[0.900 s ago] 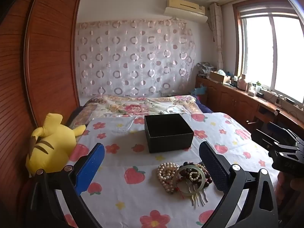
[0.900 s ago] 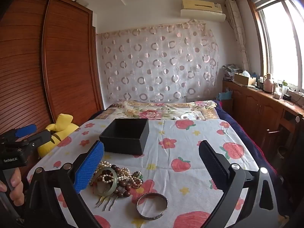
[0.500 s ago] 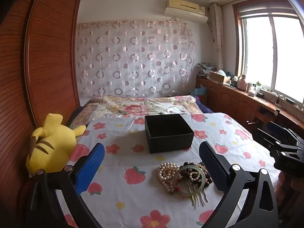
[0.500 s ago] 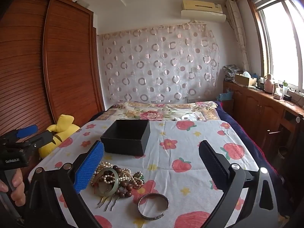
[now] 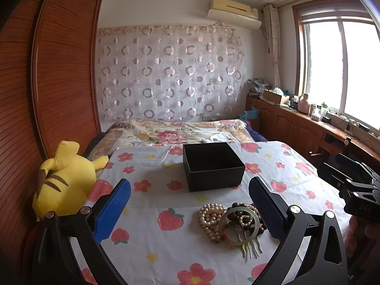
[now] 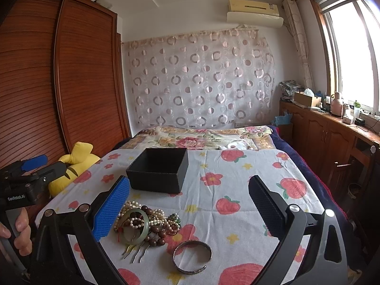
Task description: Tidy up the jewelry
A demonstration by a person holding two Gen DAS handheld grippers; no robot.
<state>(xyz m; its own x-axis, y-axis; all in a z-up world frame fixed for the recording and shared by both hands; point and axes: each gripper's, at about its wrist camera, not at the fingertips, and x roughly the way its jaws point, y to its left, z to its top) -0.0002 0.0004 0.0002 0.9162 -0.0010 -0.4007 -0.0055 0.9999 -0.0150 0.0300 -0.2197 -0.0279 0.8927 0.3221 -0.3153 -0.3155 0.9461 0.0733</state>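
I'm at the start: both grippers, left [image 5: 190, 210] and right [image 6: 188, 207], hang with fingers spread fully wide and holding nothing, while the jewelry pile [image 6: 147, 223] of pearls, beads, a green bangle [image 6: 136, 225] and a comb lies on the floral cloth [image 6: 237, 190] just in front of the empty black box [image 6: 158, 169], with a metal bangle [image 6: 192, 256] a little nearer me. My guess is the next move calls for lowering one gripper over a single piece, probably that loose bangle, pinching it clear and carrying it to the box. The only writing I can read is "GenRobot.AI" on the left gripper's body; the right one's marking is too blurred.
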